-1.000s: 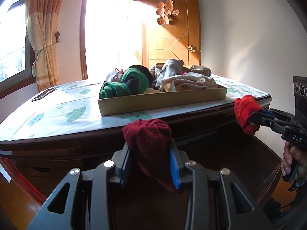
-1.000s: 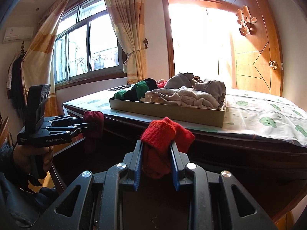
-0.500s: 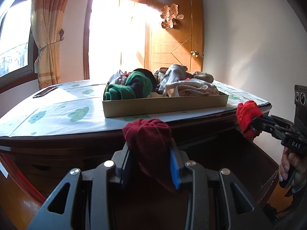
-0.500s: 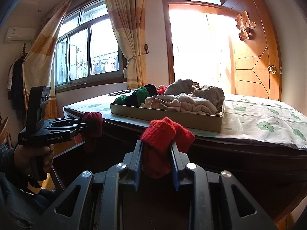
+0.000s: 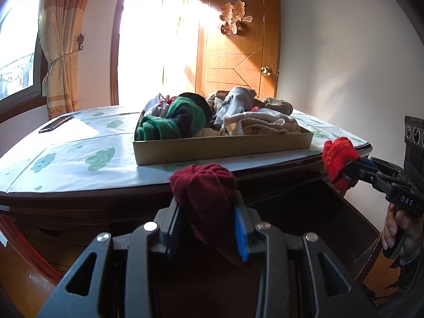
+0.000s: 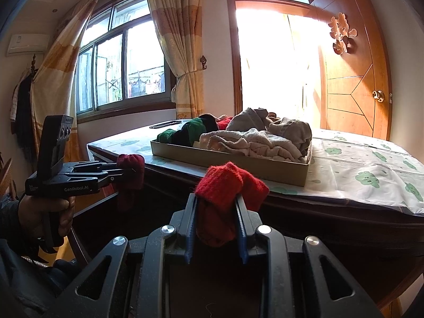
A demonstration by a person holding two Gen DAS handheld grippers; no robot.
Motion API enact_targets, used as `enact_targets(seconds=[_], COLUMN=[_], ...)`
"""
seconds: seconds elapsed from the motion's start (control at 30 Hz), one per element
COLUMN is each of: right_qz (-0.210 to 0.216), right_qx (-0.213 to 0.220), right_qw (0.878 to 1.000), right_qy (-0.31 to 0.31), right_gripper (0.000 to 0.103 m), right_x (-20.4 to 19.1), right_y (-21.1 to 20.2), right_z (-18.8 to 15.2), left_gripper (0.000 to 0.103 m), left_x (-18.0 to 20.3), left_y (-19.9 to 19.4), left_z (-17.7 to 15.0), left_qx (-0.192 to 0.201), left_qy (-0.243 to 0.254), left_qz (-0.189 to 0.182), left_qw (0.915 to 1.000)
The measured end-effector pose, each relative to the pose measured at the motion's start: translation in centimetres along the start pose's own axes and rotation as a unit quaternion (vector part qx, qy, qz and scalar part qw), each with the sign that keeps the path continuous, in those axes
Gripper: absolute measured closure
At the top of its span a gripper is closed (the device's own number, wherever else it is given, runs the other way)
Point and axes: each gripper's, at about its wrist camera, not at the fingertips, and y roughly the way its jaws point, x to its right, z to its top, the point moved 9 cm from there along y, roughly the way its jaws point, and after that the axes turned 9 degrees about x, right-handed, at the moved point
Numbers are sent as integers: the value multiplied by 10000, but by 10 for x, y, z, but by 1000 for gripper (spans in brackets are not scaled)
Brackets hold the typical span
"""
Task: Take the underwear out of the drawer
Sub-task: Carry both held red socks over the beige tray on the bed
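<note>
My left gripper [image 5: 206, 206] is shut on a dark red bundle of cloth [image 5: 204, 188], held just in front of the dresser's top edge; the same gripper [image 6: 127, 171] and bundle [image 6: 130, 168] show at the left of the right wrist view. A bright red bundle [image 6: 228, 188] is pinched in my right gripper [image 6: 216, 204], seen also at the right of the left wrist view as gripper [image 5: 344, 169] and bundle [image 5: 338, 156]. Both hang above the open dark drawer [image 5: 304, 206].
A shallow cardboard tray [image 5: 222, 148] piled with green, black, grey and beige clothes sits on the dresser's white cloud-print cover [image 5: 79, 156]. A phone [image 5: 55, 123] lies at its far left. A wooden door [image 5: 235, 53] and curtained window [image 6: 122, 61] stand behind.
The left wrist view has shifted slightly, so the tray and dresser top sit a little further right and lower. Both bundles stay gripped; the right gripper has not moved.
</note>
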Motion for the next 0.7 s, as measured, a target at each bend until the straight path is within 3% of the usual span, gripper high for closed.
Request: enact_targets(seconds=[0.33,0.7], right_qz=[50,92], right_qx=[28,-52], right_qw=[10000,9999], right_qy=[-61,-123], right_gripper=[74,74], right_x=[2,15], right_y=[7,42], right_z=[22,65], left_gripper=[69,69], left_x=[1,5], left_y=[5,30], left_z=[26,81], left_qx=[24,84], left_qy=[149,576], left_qz=[-18,-10], left_qw=[9999,9983])
